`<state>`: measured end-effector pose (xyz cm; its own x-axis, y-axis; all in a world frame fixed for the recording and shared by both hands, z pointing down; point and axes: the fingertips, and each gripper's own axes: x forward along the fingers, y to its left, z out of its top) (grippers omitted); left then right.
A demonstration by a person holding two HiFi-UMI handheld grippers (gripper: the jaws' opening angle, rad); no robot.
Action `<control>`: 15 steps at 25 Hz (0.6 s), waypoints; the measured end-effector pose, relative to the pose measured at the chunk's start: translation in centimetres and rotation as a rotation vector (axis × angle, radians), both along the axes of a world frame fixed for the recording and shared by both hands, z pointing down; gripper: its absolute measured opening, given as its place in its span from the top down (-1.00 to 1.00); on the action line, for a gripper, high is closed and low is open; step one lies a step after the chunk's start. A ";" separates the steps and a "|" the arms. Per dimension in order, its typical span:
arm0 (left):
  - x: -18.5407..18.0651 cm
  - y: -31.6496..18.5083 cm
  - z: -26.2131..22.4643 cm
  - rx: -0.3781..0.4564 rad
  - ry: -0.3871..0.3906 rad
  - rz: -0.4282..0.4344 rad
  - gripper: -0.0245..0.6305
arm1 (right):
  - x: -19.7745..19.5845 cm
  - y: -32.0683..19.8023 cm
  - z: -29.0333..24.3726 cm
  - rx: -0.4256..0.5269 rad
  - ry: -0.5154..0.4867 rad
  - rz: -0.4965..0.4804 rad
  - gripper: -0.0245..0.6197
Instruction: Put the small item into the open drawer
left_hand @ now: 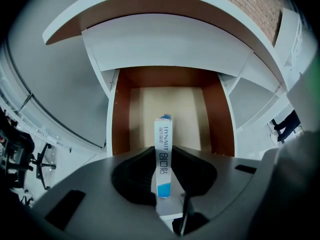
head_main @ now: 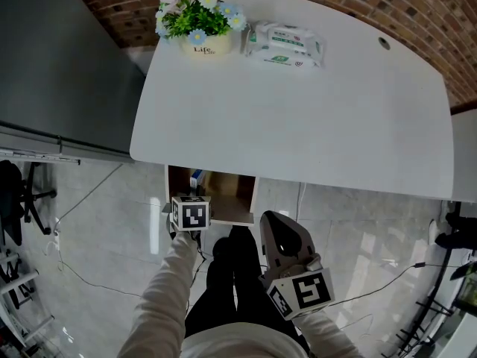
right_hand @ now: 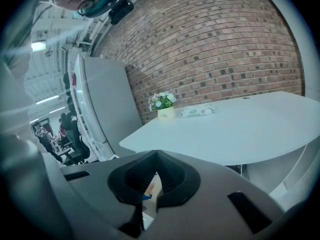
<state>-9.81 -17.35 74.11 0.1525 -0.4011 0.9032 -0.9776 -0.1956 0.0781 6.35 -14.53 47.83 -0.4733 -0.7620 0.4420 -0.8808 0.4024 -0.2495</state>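
Observation:
The small item is a slim white and blue box (left_hand: 163, 156) with print along its side. My left gripper (left_hand: 163, 151) is shut on it, and its far end sticks out past the jaws. Below it lies the open wooden drawer (left_hand: 172, 104) under the white table (left_hand: 165, 39). In the head view the left gripper (head_main: 193, 195) points steeply down at the drawer (head_main: 242, 200) and the box's tip (head_main: 197, 176) shows inside the opening. My right gripper (head_main: 270, 219) hangs beside the drawer's right front corner, jaws together and holding nothing; its own view shows the right gripper (right_hand: 156, 156) aimed across the table (right_hand: 235, 134).
On the table's far edge stand a flower pot (head_main: 200, 22) and a packet of wipes (head_main: 285, 43). A grey cabinet (head_main: 59, 73) stands left of the table, a brick wall (right_hand: 210, 44) is behind it. The person's legs (head_main: 231, 282) stand before the drawer. Cables cross the tiled floor (head_main: 97, 222).

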 end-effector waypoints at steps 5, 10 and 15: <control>0.3 -0.2 0.8 -0.020 0.002 0.007 0.62 | 0.0 0.0 0.4 -0.004 0.002 -0.002 0.84; 0.8 -0.3 1.2 -0.039 -0.013 0.025 0.62 | 0.0 0.0 0.7 -0.013 0.003 -0.007 0.84; 1.3 -0.1 3.2 -0.080 -0.010 0.034 0.62 | 0.1 0.0 1.0 -0.022 0.002 -0.011 0.84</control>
<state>-8.54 -17.49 77.32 0.1558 -0.3227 0.9336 -0.9712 -0.2224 0.0852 6.44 -14.55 48.87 -0.4802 -0.7470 0.4597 -0.8771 0.4061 -0.2564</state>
